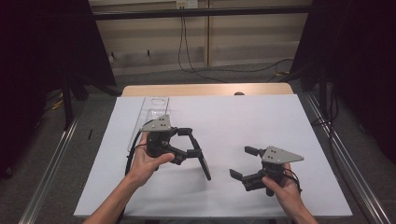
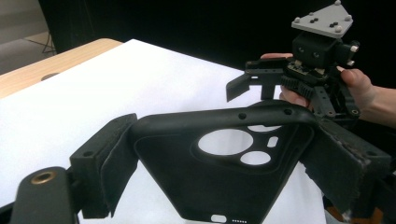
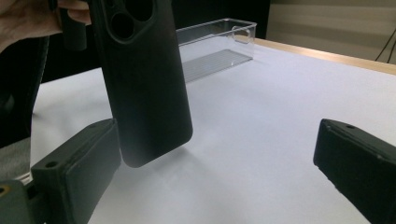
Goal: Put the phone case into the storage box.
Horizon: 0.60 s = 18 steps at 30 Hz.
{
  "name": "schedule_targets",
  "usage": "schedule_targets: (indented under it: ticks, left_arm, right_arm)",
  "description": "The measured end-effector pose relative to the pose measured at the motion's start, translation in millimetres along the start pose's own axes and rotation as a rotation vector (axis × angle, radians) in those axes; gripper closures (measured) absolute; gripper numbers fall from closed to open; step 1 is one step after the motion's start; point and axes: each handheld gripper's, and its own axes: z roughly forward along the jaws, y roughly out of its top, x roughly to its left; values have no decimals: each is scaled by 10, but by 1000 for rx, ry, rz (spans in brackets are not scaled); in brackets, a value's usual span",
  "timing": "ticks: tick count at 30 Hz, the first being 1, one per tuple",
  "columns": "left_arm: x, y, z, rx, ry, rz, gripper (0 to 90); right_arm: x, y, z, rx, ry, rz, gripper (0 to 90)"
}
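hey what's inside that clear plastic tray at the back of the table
Nothing shows in the clear tray: the right gripper view looks through its walls to a bare ribbed floor. The phone case covers its near end, and the left claw covers part from above.

No legible text, label, brand, number or sign anywhere. Small pale marks near the bottom edge of the black phone case (image 2: 219, 177), too small to read. Plain white sheet (image 1: 243, 126), clear plastic tray (image 3: 219, 44) and grey plates unmarked.
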Motion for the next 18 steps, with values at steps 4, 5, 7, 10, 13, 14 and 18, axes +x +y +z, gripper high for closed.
schedule_targets:
  ticks: [4,5,7,10,13,14,18]
  left_arm:
    - [5,12,-25,-7,13,-7,146]
    - [2,17,-32,-11,24,-9,146]
    - [9,30,-53,-12,30,-3,146]
    - [8,41,-72,-12,46,-6,146]
    - [16,44,-80,-12,59,-8,146]
    - [17,43,-80,-12,62,-11,146]
    - [26,41,-90,-14,88,-19,145]
  right_arm:
    - [-16,-15,-45,-2,-16,9,0]
    - [-17,-17,-56,0,-12,19,0]
    - [-25,-20,-88,-4,-17,19,0]
    - [-32,-23,-137,-7,-57,22,0]
    - [-36,-43,-186,-23,-99,23,0]
    - [-36,-54,-201,-25,-110,19,0]
    - [-49,-110,-237,-38,-171,21,0]
